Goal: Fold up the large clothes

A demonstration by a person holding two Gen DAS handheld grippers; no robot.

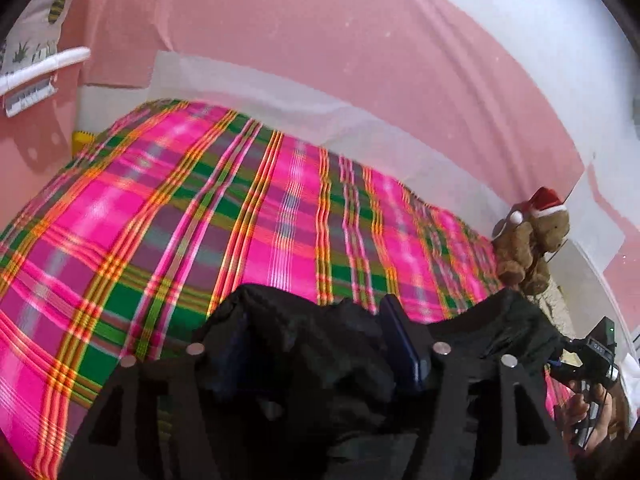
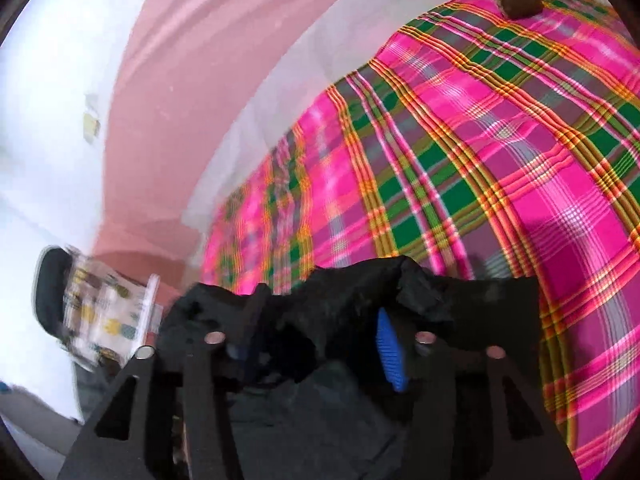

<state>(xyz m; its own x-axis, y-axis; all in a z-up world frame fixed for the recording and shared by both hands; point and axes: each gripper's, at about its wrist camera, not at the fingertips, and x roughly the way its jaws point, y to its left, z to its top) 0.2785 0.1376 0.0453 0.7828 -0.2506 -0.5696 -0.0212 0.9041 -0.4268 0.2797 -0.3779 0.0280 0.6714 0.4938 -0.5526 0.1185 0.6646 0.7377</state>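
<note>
Black garment (image 1: 304,344) lay bunched on the plaid bedspread (image 1: 168,208), between the parted fingers of my left gripper (image 1: 316,356) and right gripper (image 2: 316,344), neither clamping it.

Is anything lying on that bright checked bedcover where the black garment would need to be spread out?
Nothing visible blocks it. The plaid cover ahead of the black garment is bare. The only other item, a teddy bear in a Santa hat, sits at the bed's far corner by the wall, well off to the side.
</note>
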